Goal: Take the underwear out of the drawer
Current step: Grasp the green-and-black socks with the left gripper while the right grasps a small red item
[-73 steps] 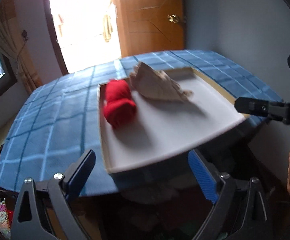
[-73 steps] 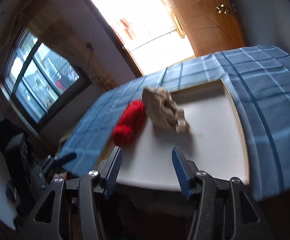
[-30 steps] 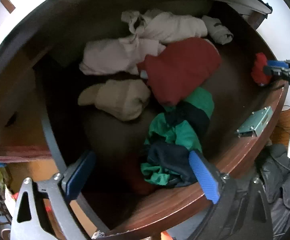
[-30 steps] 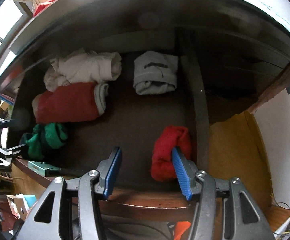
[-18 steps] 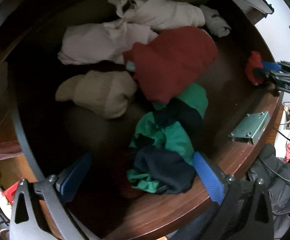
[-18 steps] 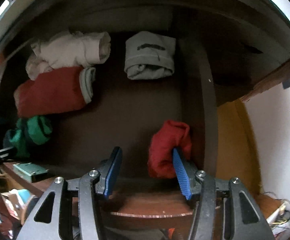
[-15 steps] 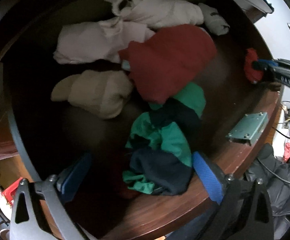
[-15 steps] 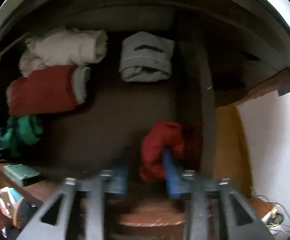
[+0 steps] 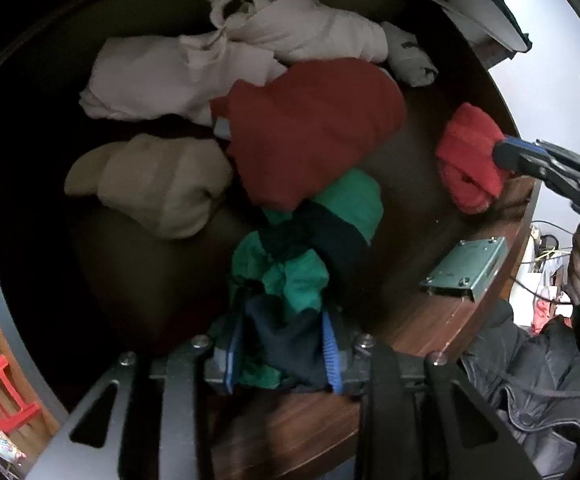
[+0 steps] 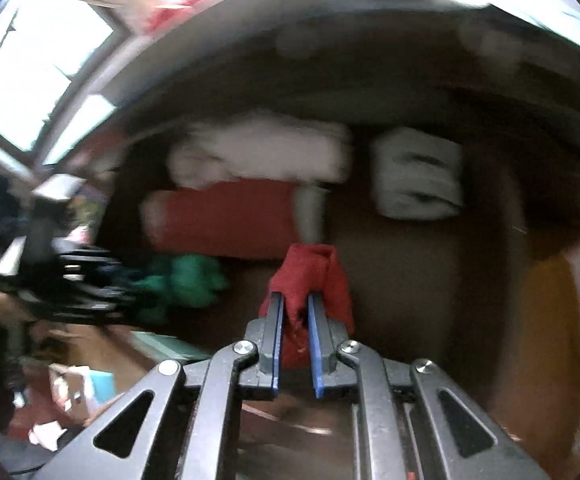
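Room: dim wooden drawer [image 9: 429, 320] with a smooth brown floor, daylight from a window [image 10: 38, 64] behind it.
Writing: none I can read.
Drawer contents: soft rolled and crumpled underwear; white pieces [image 9: 178, 76] at the back, a dark red one [image 9: 313, 128] mid-drawer, a beige bundle [image 9: 154, 184] left of that.
Metal lock plate [image 9: 465, 266]: screwed on the drawer's front wall.
Left gripper [image 9: 282, 352]: my jaws are closing on the green and navy underwear [image 9: 290, 280] by the drawer's front wall, pads pressing it.
Right gripper [image 10: 294, 312]: clamped tight on the bright red fuzzy underwear [image 10: 313, 276], near the drawer's front right.
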{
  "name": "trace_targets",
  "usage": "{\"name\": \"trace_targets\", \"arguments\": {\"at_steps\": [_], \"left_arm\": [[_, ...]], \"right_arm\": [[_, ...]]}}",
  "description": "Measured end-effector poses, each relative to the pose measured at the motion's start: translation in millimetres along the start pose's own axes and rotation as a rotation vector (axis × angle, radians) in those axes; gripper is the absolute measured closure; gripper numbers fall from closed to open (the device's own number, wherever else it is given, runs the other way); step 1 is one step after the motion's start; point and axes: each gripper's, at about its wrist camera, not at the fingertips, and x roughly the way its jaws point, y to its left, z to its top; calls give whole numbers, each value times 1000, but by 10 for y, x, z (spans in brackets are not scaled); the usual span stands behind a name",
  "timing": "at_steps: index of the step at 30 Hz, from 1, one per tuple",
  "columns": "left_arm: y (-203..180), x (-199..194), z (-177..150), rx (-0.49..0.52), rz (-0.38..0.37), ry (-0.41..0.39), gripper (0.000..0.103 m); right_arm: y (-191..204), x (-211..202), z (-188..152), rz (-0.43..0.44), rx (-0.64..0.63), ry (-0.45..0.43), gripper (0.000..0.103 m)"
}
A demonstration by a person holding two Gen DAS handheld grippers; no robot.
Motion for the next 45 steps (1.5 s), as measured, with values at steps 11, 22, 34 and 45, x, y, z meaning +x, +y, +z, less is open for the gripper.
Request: {"name": "trace_targets", "arguments": {"at_steps": [11, 22, 34, 45], "left_arm": [[-133, 210, 109, -20, 48, 81, 15], [-398, 330, 43, -31, -33, 95, 70], [-683, -248, -474, -107, -129, -205, 79], [11, -743, -286, -127, -192, -361, 83]], "right_arm": [[207, 251, 89, 105, 29, 3, 90], [117, 315, 85, 125, 56, -3, 90], [-20, 98, 83, 168, 125, -113, 90], [-14, -42, 22, 186, 140, -167, 90]]}}
